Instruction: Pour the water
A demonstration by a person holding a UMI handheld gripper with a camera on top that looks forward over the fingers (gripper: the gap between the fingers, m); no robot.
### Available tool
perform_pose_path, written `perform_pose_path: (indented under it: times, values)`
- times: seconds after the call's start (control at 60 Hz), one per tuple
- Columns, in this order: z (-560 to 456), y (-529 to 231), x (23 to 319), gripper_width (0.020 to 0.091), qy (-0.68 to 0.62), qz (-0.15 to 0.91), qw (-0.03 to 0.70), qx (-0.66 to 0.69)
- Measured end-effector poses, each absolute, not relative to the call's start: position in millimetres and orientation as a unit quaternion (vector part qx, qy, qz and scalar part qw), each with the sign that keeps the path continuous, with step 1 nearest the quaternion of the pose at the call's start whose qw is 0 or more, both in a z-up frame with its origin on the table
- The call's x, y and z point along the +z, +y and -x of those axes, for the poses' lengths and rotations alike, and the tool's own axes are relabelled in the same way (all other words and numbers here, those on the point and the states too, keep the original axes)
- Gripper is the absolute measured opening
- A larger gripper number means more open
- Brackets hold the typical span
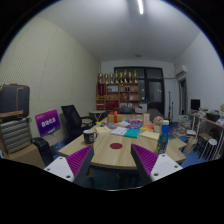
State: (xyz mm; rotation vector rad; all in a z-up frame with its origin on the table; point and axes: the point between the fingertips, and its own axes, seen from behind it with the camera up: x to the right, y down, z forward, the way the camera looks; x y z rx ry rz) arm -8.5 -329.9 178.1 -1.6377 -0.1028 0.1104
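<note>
Your gripper (112,160) hangs with fingers spread wide and empty above the cluttered wooden table (120,156), a dark mug (89,137) beyond them

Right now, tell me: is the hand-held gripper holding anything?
No, the hand-held gripper is open and empty, its fingers apart above the table.

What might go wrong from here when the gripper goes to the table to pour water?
The table is crowded with cups, bottles and papers, so the open gripper, held well above it, may knock over a neighbouring thing on its way down. The papers lie among the vessels, so any spill would probably wet them. Which vessel holds water cannot be told from here.
</note>
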Motion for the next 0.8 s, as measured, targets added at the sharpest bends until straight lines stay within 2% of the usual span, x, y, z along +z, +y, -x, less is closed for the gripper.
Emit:
perform_pose_path:
  times: [0.25, 0.383, 0.5, 0.717, 0.8]
  values:
    - [-28.7, -309.0, 164.2, 0.0819, -0.018, 0.735, 0.677, 0.044]
    - [-89.5, -281.5, 164.0, 0.0820, -0.024, 0.713, 0.701, 0.014]
    - [-148.7, -238.2, 139.7, 0.0818, 0.010, 0.718, 0.696, -0.003]
    - [-235.0, -139.1, 112.7, 0.0827, 0.054, 0.719, 0.692, -0.037]
    - [-250.6, -101.9, 115.0, 0.0826, 0.060, 0.716, 0.694, -0.054]
